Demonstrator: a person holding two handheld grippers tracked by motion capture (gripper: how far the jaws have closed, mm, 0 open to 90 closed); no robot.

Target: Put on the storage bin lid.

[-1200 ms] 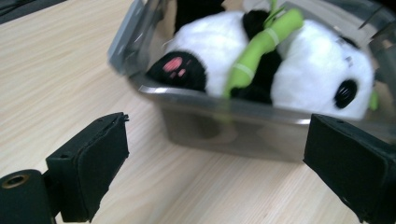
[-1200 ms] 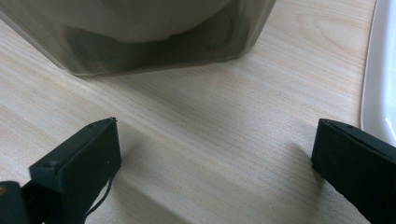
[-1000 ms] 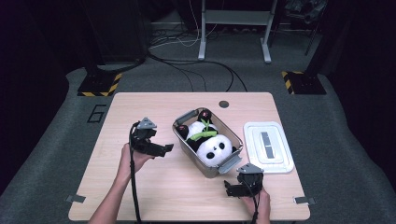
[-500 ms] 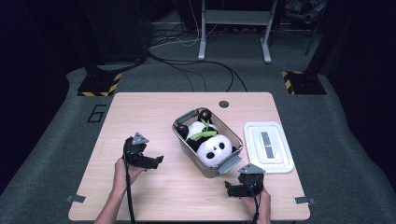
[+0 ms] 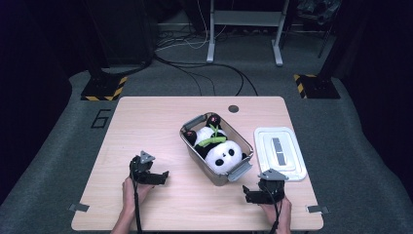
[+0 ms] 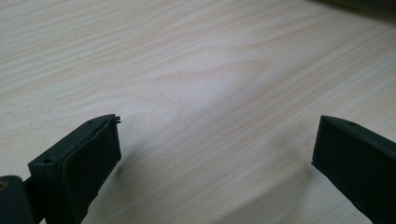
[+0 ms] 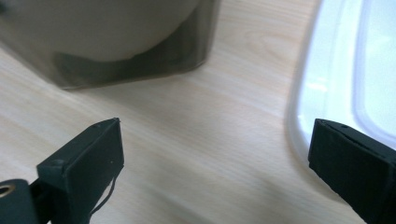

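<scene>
1. The left gripper [image 5: 163, 176] was held low over the pale wooden table [image 5: 146, 122], its jaws spread wide with nothing between them.
2. The right gripper [image 5: 247, 195] was likewise wide open and empty, near the table's front edge.
3. The black-and-white plush panda [image 5: 219, 150] lay inside the clear grey-handled plastic bin [image 5: 195, 122], just beside the flat white plastic lid [image 5: 292, 165].

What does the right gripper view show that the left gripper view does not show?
The right gripper view shows the corner of the grey box ahead of the right gripper and the edge of the white lid by one jaw. The left gripper view shows bare wood ahead of the left gripper. Both show the wooden table and two black jaws wide apart, holding nothing.
</scene>
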